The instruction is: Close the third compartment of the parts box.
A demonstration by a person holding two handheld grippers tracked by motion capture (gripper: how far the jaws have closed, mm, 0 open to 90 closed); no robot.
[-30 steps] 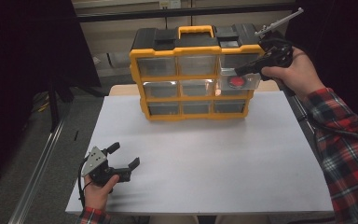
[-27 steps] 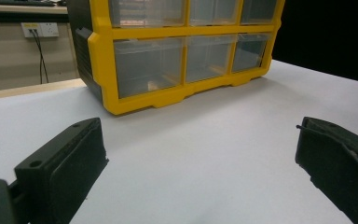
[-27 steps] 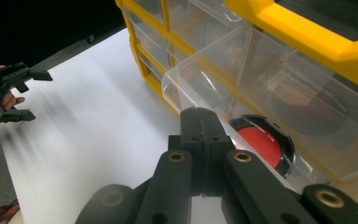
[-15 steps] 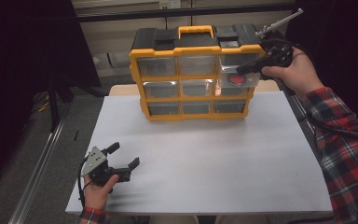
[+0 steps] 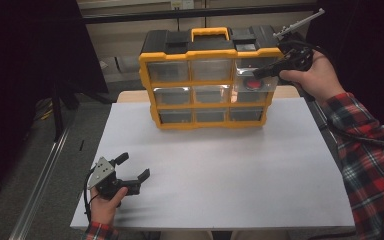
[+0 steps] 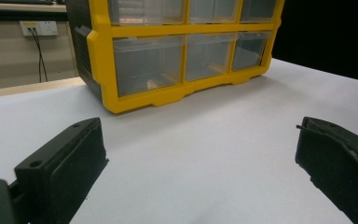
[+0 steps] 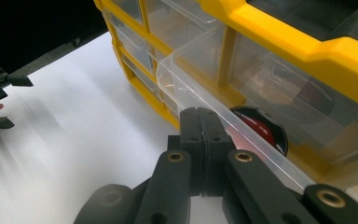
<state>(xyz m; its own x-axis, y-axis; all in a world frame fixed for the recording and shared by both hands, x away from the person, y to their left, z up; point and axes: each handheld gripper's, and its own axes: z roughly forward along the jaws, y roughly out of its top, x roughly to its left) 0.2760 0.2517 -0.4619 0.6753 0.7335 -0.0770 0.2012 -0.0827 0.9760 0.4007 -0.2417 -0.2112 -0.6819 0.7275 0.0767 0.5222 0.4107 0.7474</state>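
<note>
The right gripper (image 7: 200,116), its two matte black jaws pressed flat together with nothing between them, sits at the front lip of a clear plastic drawer (image 7: 223,112) pulled partway out of the yellow organiser case (image 5: 207,80). The drawer is thin-walled and glossy, with a rounded corner, and it belongs to the right column of the case, in the middle row. Inside it lies a round red object with a black rim (image 7: 256,130), seen through the transparent wall; what it is cannot be told. The case is a boxy, hard-plastic rack with a yellow frame, a black top with a yellow handle, and three rows of see-through drawers; it stands upright at the far edge of the smooth white table surface (image 5: 230,165). The left gripper (image 5: 132,167) rests low at the near left corner, well apart from the case, its blocky black jaws spread wide over bare table.
</note>
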